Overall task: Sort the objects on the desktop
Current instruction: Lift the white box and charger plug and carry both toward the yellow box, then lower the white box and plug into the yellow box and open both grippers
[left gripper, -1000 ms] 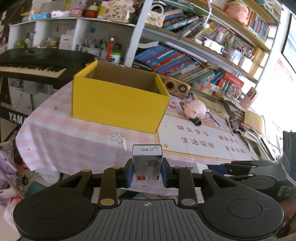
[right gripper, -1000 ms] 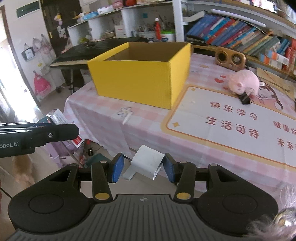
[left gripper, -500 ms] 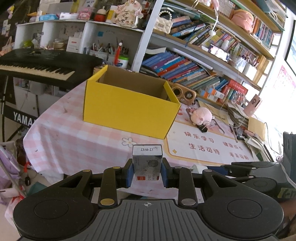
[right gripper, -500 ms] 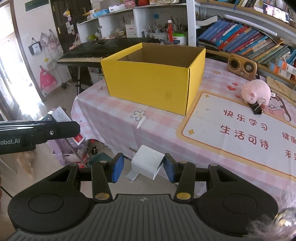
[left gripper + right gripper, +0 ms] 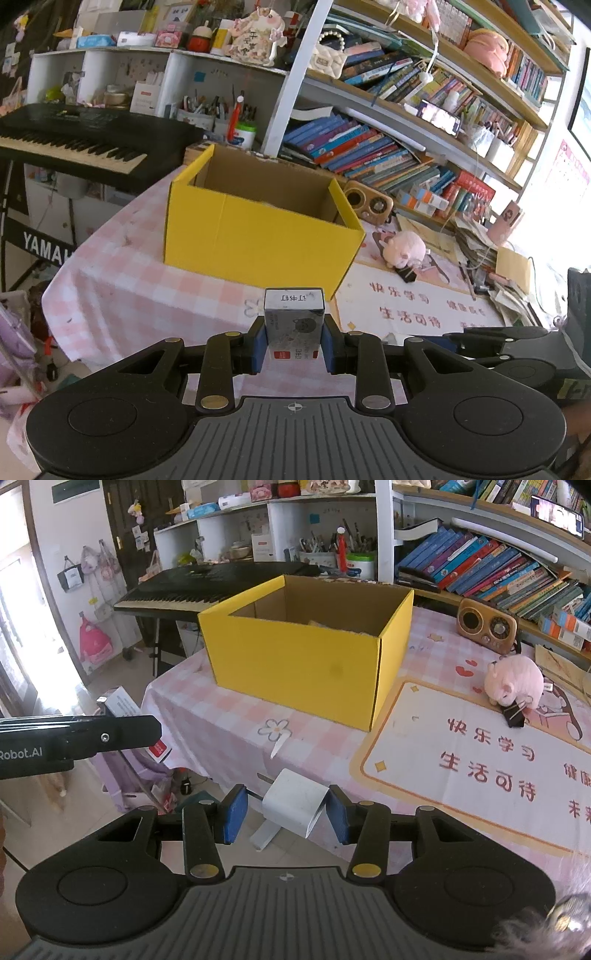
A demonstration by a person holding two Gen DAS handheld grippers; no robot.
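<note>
Left gripper [image 5: 294,345]: blue pads clamped on both sides of a small grey cardboard box with a white printed top [image 5: 294,325], held upright off the near table edge. Right gripper [image 5: 287,814]: a white plug-type charger block w/ metal prongs [image 5: 294,801] sits tilted between the blue pads; right pad touches its corner, left pad only meets the prongs, so gripped, not tightly.

Beyond both: table w/ pink-and-white checked cloth [image 5: 207,716], and a white mat with orange border and red characters [image 5: 476,760] to the right. Further back, open yellow cardboard box [image 5: 258,236] stands on the cloth, well apart from both held items. Right of it: pink plush toy [image 5: 515,679] touching a black binder clip [image 5: 513,714]; brown wooden speaker [image 5: 487,626] behind. Farthest: black keyboard piano [image 5: 77,140], bookshelves.
</note>
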